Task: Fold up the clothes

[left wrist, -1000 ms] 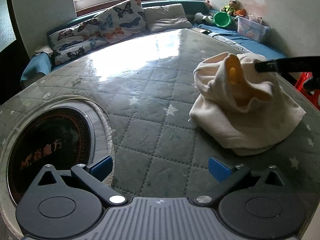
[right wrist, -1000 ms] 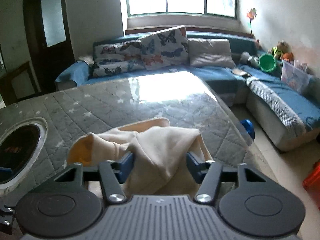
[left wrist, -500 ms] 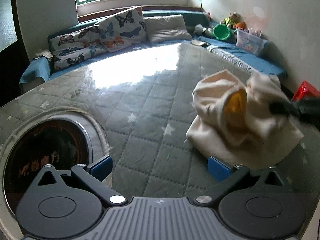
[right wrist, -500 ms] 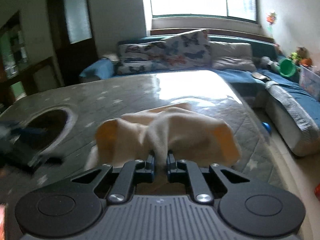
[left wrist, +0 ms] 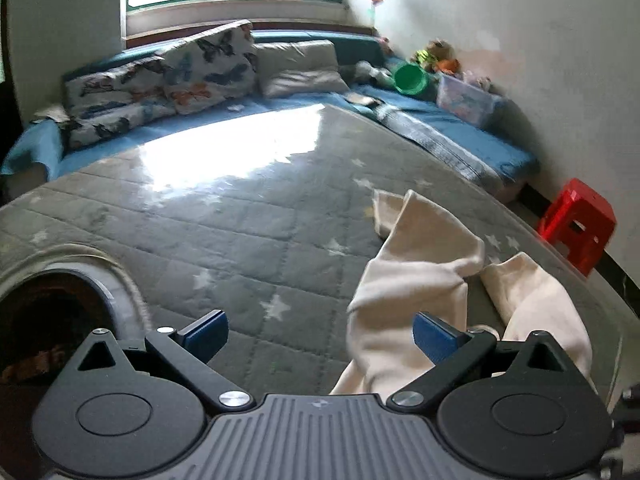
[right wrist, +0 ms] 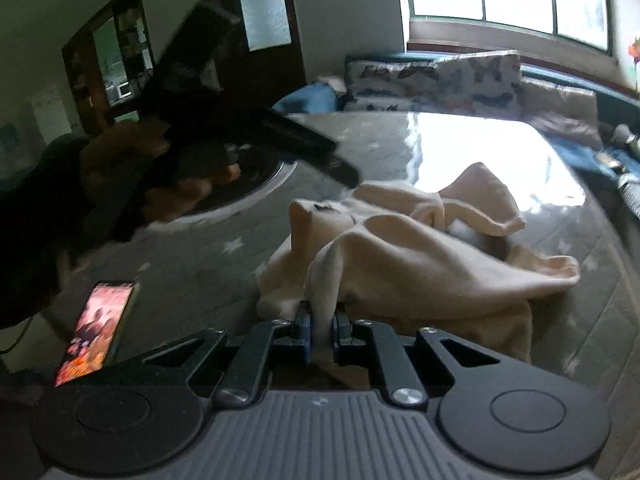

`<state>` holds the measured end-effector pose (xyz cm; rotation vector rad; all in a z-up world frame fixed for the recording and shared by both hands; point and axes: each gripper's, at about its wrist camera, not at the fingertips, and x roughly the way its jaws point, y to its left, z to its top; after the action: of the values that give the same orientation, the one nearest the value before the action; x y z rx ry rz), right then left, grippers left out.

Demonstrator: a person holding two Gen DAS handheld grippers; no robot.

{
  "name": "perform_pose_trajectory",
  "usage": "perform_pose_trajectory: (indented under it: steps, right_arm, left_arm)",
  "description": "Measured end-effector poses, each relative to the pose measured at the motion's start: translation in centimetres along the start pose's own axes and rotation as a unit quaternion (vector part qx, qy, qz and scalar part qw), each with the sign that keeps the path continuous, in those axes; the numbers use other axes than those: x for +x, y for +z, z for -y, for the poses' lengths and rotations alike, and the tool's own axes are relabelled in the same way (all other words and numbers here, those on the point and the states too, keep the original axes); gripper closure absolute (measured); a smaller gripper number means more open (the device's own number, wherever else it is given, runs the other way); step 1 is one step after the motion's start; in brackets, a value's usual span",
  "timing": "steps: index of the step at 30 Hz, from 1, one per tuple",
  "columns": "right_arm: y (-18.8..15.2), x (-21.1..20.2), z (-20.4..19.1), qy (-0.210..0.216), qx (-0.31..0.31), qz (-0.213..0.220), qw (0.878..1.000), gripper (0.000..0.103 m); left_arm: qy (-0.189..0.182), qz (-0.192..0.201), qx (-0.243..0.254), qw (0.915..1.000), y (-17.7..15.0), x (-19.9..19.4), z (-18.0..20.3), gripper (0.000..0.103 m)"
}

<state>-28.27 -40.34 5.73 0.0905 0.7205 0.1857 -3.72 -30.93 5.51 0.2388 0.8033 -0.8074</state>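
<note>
blurred room behind pinched garment (right wrist: pixel 400 252)

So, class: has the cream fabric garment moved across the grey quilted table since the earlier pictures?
Yes. The cream fabric garment, pinched in the right tool, has been pulled out of its heap and stretched along the grey quilted table toward the near edge.

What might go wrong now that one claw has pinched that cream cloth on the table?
The right claw is shut on only a thin pinch of the cream garment, so the fabric could slip out when pulled. The garment lies bunched near the edge of the table, so a tug might drag it off. The left claw stands open and empty; with one claw pulling, the cloth may twist further. A lit phone lies close by and could get swept.
</note>
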Motion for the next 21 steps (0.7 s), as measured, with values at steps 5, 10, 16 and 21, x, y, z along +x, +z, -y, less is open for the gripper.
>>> perform_pose_trajectory:
  steps: [5,10,16,21]
  right_arm:
    - [-1.1,-0.6,-0.3,0.005,0.006,-0.01,1.0,0.095]
    - [-1.3,-1.1,0.4,0.007,0.02,-0.005,1.0,0.095]
    - [-0.7,-1.7,1.8,0.009,0.05,0.013,0.999,0.095]
    - [1.2,-2.1,4.2,0.003,0.083,0.044,0.996,0.095]
  left_arm:
    - [-0.028,-0.03,0.01,0.9991,-0.2,2.3,0.8,0.003]
    - [-0.062,-0.052,0.002,0.9967,-0.4,3.7,1.1,0.023]
    - [-0.115,-0.054,-0.021,0.9917,-0.4,3.6,0.6,0.084]
    - [-0.103,-0.026,-0.011,0.9942,-0.1,2.1,0.0,0.09]
